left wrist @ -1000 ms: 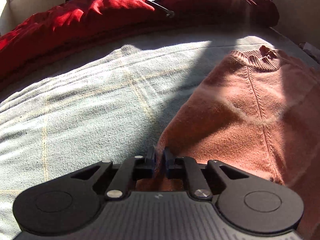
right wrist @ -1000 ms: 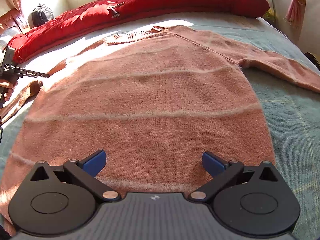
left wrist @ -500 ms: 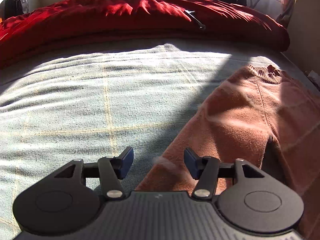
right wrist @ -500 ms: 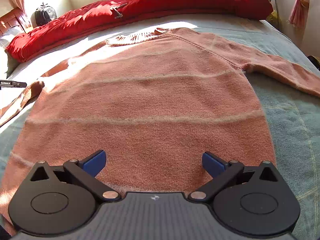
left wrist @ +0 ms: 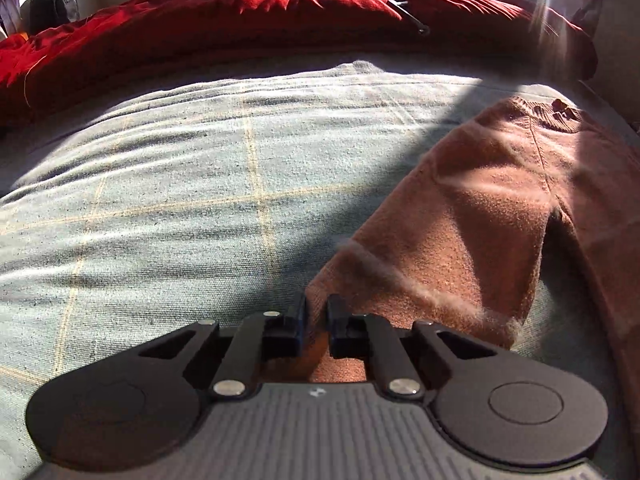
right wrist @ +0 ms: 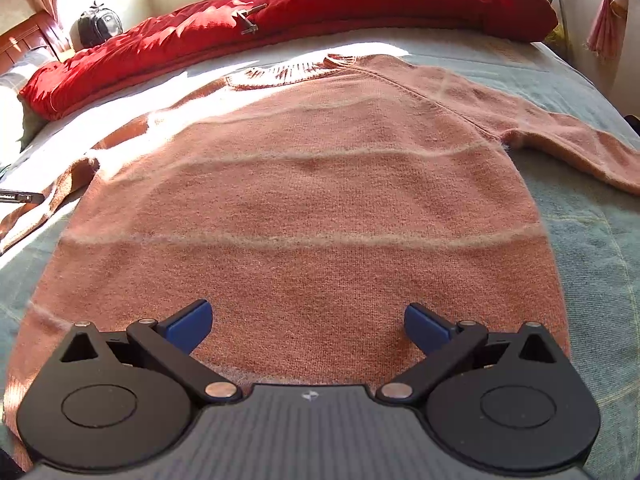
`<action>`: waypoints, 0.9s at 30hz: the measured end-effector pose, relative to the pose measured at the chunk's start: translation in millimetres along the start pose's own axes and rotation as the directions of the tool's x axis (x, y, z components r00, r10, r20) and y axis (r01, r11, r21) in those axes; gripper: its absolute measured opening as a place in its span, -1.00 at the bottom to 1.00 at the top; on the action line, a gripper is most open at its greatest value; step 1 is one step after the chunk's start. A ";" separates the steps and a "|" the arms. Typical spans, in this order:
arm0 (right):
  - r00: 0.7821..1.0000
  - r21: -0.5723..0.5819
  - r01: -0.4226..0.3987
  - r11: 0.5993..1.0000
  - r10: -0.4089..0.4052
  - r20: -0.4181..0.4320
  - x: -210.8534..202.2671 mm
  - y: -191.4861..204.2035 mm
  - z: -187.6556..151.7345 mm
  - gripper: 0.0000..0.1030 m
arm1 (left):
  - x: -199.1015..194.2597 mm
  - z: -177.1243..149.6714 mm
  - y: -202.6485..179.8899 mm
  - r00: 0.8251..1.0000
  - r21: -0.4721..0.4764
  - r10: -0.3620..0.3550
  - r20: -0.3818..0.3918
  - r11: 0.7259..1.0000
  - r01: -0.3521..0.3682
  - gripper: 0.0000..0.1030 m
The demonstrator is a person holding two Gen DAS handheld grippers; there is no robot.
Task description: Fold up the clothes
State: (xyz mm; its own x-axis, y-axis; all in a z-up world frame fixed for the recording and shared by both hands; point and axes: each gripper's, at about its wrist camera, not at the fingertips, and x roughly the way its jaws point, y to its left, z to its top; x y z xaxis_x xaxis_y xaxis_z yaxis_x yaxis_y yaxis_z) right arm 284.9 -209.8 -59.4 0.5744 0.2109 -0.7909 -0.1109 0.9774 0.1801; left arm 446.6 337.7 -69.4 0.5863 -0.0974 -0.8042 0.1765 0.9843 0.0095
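Observation:
A salmon-pink knit sweater [right wrist: 312,200] with pale stripes lies flat, front up, on the bed, neck towards the far side. My right gripper [right wrist: 308,316] hangs open over its hem, with nothing between the blue pads. The left sleeve [left wrist: 460,240] runs out to the side, and my left gripper [left wrist: 316,308] is shut on its end, with fabric pinched between the black fingers. In the right wrist view only a black tip of the left gripper [right wrist: 20,197] shows at the left edge, beside that sleeve [right wrist: 68,184]. The right sleeve [right wrist: 560,140] lies spread out.
A red duvet [right wrist: 320,4] is bunched along the far side of the bed. The grey-green checked bedspread [left wrist: 160,200] lies bare left of the sweater. A dark backpack [right wrist: 98,26] sits by the wooden headboard [right wrist: 24,44]. Strong sunlight and shadow cross the bed.
My left gripper moved outward to the left, opened half a second ago, and has shut again on the sleeve end. The right gripper has kept still and open.

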 end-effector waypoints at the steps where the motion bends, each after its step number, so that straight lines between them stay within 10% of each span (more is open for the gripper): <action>1: 1.000 0.000 -0.004 1.000 0.004 0.002 -0.6 0.1 0.1 1.00 | -1.8 3.9 0.4 1.000 0.004 0.024 0.010 1.000 -0.024 -0.84; 13: 0.999 0.008 -0.017 1.000 0.016 0.037 -11.5 -0.8 -1.5 1.00 | -19.3 0.4 14.3 0.992 -0.158 0.120 0.044 0.981 -0.111 -0.65; 21: 0.998 -0.007 -0.039 0.999 0.039 0.056 -13.9 5.9 0.8 1.00 | -45.3 20.2 -61.4 0.971 -0.067 -0.149 0.185 0.984 0.164 -0.21; 27: 0.997 0.005 -0.048 0.999 0.047 0.064 -19.0 6.2 -7.1 1.00 | 18.8 21.9 -104.3 0.978 -0.044 -0.198 0.059 0.979 0.201 -0.23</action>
State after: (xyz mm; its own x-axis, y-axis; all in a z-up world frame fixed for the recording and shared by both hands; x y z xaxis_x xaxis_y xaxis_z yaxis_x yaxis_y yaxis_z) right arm 267.5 -207.6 -47.5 0.6195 0.2554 -0.7423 -0.1338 0.9661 0.2208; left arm 456.5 230.0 -72.5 0.5854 -0.2989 -0.7537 0.2556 0.9502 -0.1784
